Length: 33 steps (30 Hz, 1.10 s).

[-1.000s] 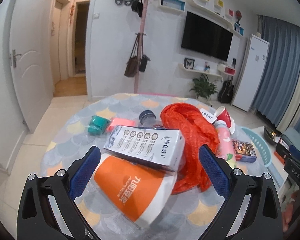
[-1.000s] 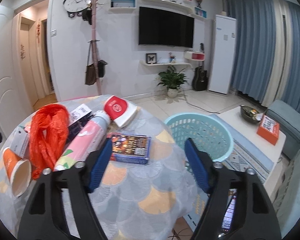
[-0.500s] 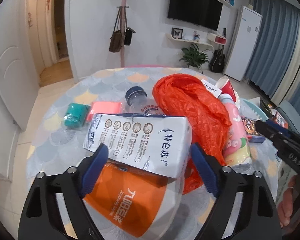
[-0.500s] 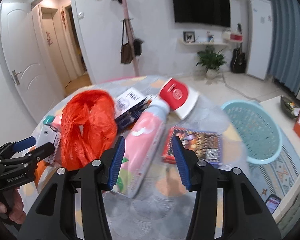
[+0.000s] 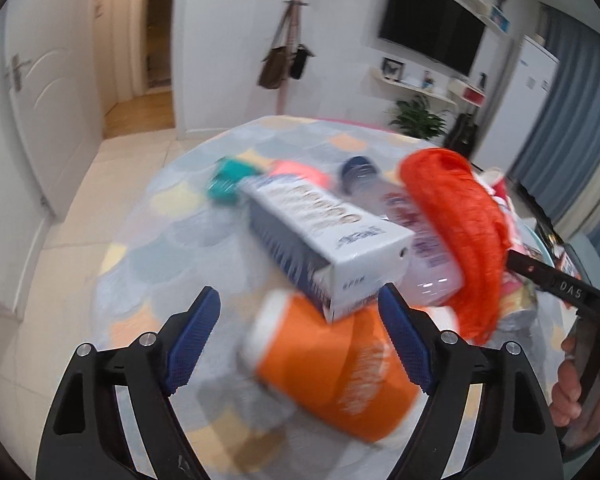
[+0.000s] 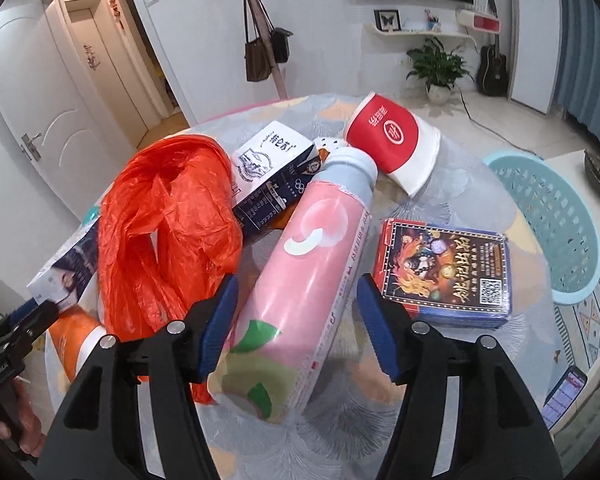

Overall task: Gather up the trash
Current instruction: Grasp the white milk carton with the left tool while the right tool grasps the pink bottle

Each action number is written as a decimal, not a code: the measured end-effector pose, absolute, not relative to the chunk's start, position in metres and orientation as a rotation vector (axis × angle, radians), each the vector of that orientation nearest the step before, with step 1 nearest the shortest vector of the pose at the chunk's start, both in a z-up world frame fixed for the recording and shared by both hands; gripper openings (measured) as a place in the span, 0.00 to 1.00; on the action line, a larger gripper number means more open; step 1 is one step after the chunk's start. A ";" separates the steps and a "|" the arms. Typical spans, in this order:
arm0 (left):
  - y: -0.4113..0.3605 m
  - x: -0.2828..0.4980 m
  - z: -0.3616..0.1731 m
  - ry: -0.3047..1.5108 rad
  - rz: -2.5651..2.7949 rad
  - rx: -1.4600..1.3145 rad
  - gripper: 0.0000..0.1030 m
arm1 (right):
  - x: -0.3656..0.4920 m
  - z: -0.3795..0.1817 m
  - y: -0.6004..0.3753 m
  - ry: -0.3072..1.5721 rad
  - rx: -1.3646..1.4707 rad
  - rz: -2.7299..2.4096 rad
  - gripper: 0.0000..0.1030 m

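Orange paper cup (image 5: 332,372) lies on its side on the round table (image 5: 160,248) in the left wrist view, between the blue pads of the left gripper (image 5: 300,344); the pads stand clear of it on both sides, so the gripper is released, its jaws having closed part-way within the last second. A white carton (image 5: 328,248) rests on the cup's upper edge, and a clear bottle with a dark cap (image 5: 380,200) lies behind the carton. The whole view is motion-blurred — the print on the carton and cup cannot be read, and the cup's inside is not visible. An orange plastic bag (image 5: 460,232) covers the items to the right. In the right wrist view, a pink bottle (image 6: 300,276) lies between the pads of the right gripper (image 6: 292,324); the pads are apart from it, so this gripper is also released, its jaws having just been opening. A red paper cup (image 6: 396,140) lies on its side near the bottle's cap; its mouth faces away. A card box (image 6: 444,272) lies just beside the right pad. The teal basket (image 6: 548,216) stands beyond the table edge — its interior appears empty, and the frame edge cuts off its far side.
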<state>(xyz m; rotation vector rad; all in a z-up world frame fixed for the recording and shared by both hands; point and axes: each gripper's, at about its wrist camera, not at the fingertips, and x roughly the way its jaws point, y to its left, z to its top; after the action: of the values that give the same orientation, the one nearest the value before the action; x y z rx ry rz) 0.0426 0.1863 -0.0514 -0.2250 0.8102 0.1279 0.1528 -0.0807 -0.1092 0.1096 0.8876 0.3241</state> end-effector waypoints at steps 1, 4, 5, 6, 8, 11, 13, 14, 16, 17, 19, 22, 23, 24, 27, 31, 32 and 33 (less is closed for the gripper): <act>0.191 0.040 -0.052 0.810 0.133 -0.228 0.77 | 0.155 -0.111 -0.080 0.896 0.113 0.323 0.57; 0.209 0.031 -0.052 0.807 0.119 -0.271 0.78 | 0.160 -0.117 -0.078 0.917 0.118 0.318 0.57; 0.215 0.029 -0.051 0.802 0.080 -0.308 0.80 | 0.161 -0.119 -0.077 0.926 0.123 0.319 0.57; 0.218 0.029 -0.050 0.797 0.052 -0.336 0.83 | 0.163 -0.122 -0.076 0.939 0.133 0.324 0.58; 0.226 0.032 -0.044 0.774 -0.005 -0.405 0.84 | 0.166 -0.126 -0.075 0.953 0.143 0.328 0.58; 0.225 0.047 -0.040 0.783 -0.028 -0.441 0.85 | 0.168 -0.130 -0.073 0.966 0.148 0.331 0.58; 0.221 0.061 -0.037 0.802 -0.032 -0.440 0.85 | 0.170 -0.132 -0.073 0.968 0.148 0.333 0.58; 0.217 0.070 -0.037 0.830 -0.026 -0.433 0.85 | 0.169 -0.132 -0.072 0.967 0.146 0.334 0.58; 0.209 0.085 -0.042 0.886 0.008 -0.413 0.85 | 0.169 -0.132 -0.072 0.965 0.142 0.336 0.58; 0.203 0.092 -0.043 0.905 0.023 -0.390 0.85 | 0.169 -0.132 -0.072 0.965 0.140 0.338 0.58; 0.192 0.104 -0.047 0.949 0.075 -0.314 0.83 | 0.169 -0.132 -0.073 0.966 0.140 0.346 0.58; 0.179 0.114 -0.054 0.993 0.147 -0.190 0.72 | 0.173 -0.132 -0.078 0.969 0.138 0.362 0.56; 0.175 0.115 -0.057 1.008 0.149 -0.175 0.66 | 0.173 -0.132 -0.079 0.968 0.136 0.366 0.55; 0.171 0.115 -0.058 1.018 0.163 -0.151 0.60 | 0.173 -0.131 -0.081 0.966 0.132 0.373 0.52; 0.171 0.106 -0.054 0.993 0.170 -0.126 0.54 | 0.171 -0.128 -0.086 0.959 0.136 0.390 0.46; 0.173 0.086 -0.039 0.915 0.109 -0.179 0.54 | 0.163 -0.123 -0.093 0.936 0.145 0.402 0.45; 0.173 0.081 -0.035 0.886 0.093 -0.192 0.54 | 0.160 -0.121 -0.096 0.927 0.151 0.403 0.45; 0.172 0.076 -0.031 0.854 0.070 -0.207 0.54 | 0.157 -0.119 -0.099 0.919 0.158 0.404 0.45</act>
<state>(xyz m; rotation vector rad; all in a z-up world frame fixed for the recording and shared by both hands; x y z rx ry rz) 0.0760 0.1721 -0.0313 -0.2070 0.8537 0.0705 0.1568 -0.0989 -0.1191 0.1584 0.9188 0.4043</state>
